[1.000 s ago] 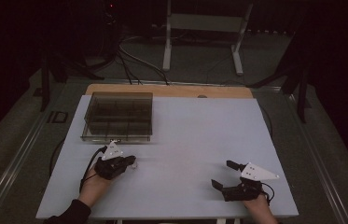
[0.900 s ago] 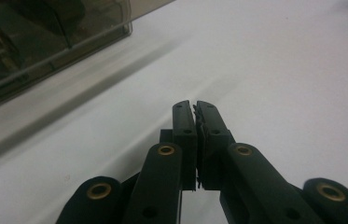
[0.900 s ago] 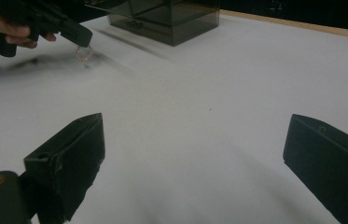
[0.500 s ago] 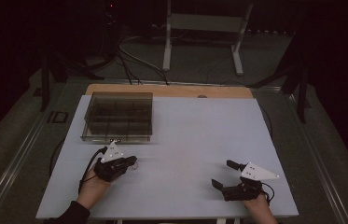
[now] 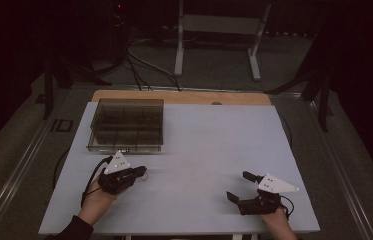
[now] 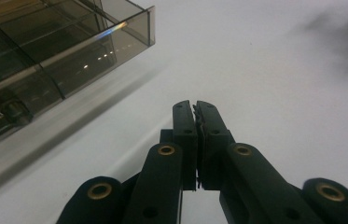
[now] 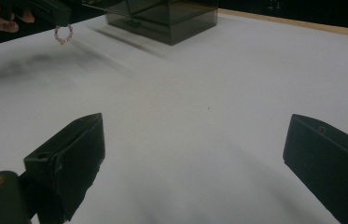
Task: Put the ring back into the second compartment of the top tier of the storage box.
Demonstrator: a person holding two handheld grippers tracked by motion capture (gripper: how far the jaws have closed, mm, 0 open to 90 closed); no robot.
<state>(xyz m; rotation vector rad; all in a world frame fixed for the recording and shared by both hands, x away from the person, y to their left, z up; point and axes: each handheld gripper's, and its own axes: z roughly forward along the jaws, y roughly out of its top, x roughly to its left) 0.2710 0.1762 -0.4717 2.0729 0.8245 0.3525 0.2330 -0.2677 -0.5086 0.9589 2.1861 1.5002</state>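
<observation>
The white worktop (image 5: 199,150) fills the middle of the high view, and on its upper left stands one smoked, see-through compartment box (image 5: 126,125), lid down as far as I can tell; the left gripper view shows its corner at the upper left.

Two grippers are in use. The left gripper (image 5: 141,173) sits at the lower left of the high view, just below the box, its fingers pressed together. In the right gripper view, at the upper left, a small pink bead ring (image 7: 63,34) hangs from those closed fingers, clear of the worktop. The right gripper (image 5: 240,186), at the lower right of the high view, has its fingers spread wide and holds nothing.

The ring looks to be pinched only at one edge, so any slackening or a jolt could let it drop and roll across the smooth surface. If it is meant for the box, a closed lid would block it, and the free gripper is well apart from the box.

Count: one worktop, one box, two grippers, one ring.
</observation>
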